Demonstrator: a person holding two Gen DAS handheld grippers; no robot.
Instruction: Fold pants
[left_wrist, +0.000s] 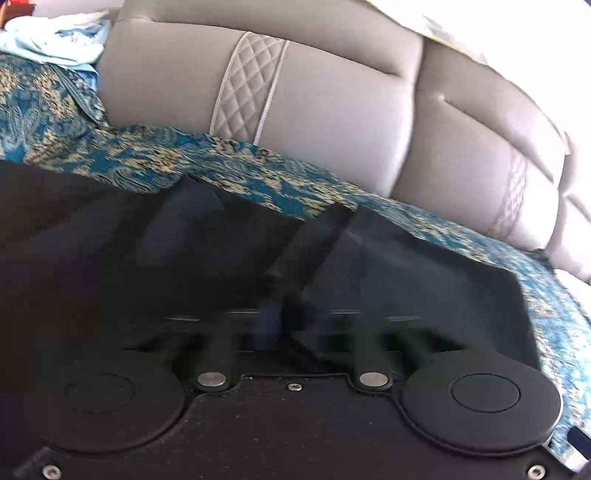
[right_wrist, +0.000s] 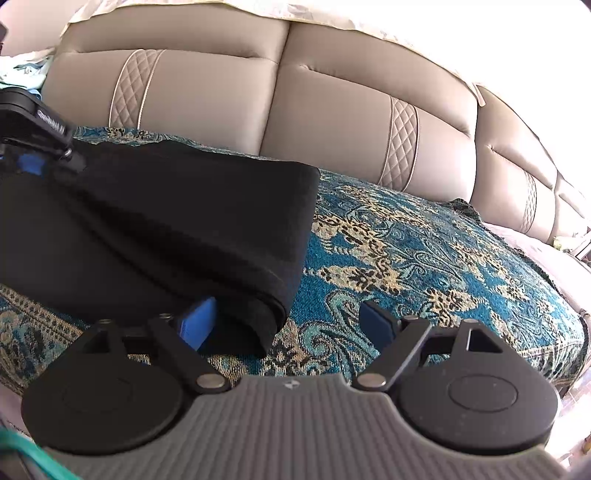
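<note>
The black pants (right_wrist: 177, 221) lie folded on a teal and gold patterned sofa cover (right_wrist: 424, 258). In the right wrist view my right gripper (right_wrist: 288, 325) is open, its blue fingers (right_wrist: 197, 323) spread around the folded corner of the pants low on the seat. My left gripper (right_wrist: 40, 162) shows at the far left, pinching the pants' far edge. In the left wrist view my left gripper (left_wrist: 275, 295) is shut on a fold of the black pants (left_wrist: 388, 266), and the cloth covers most of its fingers.
A beige padded sofa backrest (right_wrist: 332, 110) with quilted stripes runs behind the seat; it also shows in the left wrist view (left_wrist: 314, 103). Light blue and white cloth (left_wrist: 62, 40) lies piled at the far left. The patterned cover (left_wrist: 258, 166) stretches to the right.
</note>
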